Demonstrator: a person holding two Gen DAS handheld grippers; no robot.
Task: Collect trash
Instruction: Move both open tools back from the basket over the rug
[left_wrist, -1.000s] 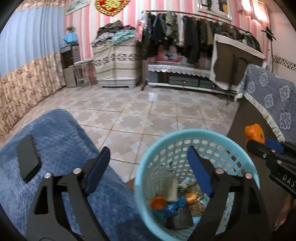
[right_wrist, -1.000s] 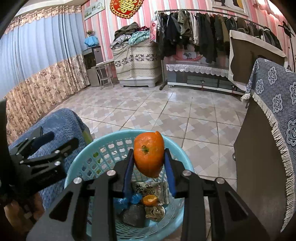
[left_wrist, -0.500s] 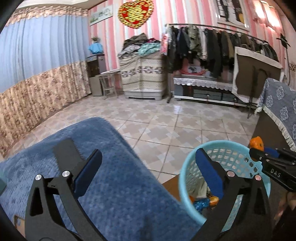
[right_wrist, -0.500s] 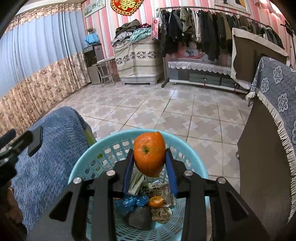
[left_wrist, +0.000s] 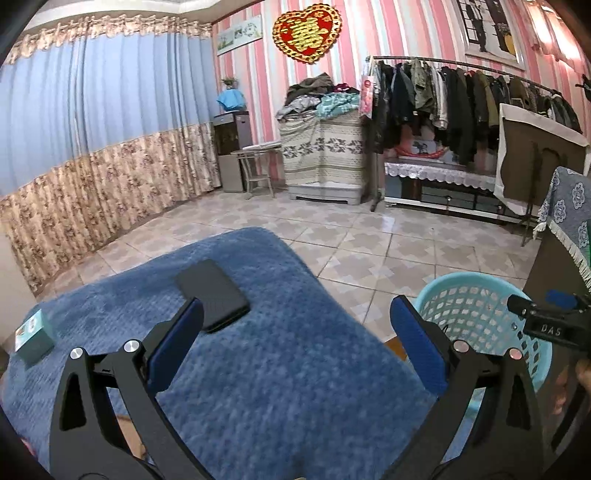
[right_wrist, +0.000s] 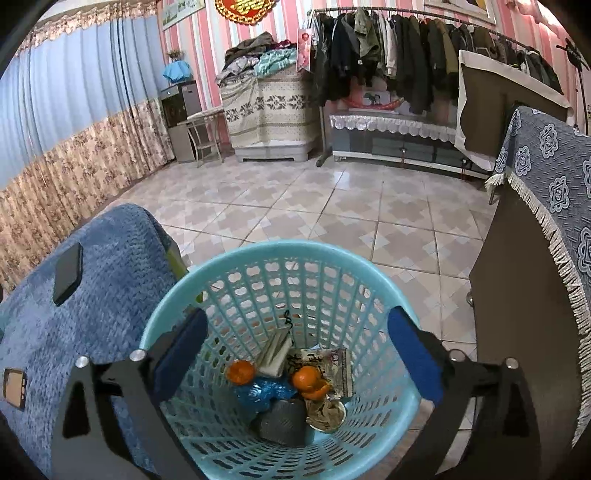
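Both tongs empty; next pick lies left of the basket.
Left tongs (left_wrist: 291, 325) spread wide over the blue-covered desk (left_wrist: 295, 369); right tongs (right_wrist: 295, 347), just opened wide, above the basket (right_wrist: 258, 254) holding the orange peel (right_wrist: 308, 380); teal box (left_wrist: 35, 338) at the desk's left edge, nearer the left.

Perforated glossy plastic basket (right_wrist: 295, 266) — nubby blue cloth cover (left_wrist: 280, 369), glossy floor tiles (right_wrist: 332, 206)

Black skeletal gripper arms with silver screws carry blue-padded fingers (left_wrist: 173, 345), one lettered "DAS".
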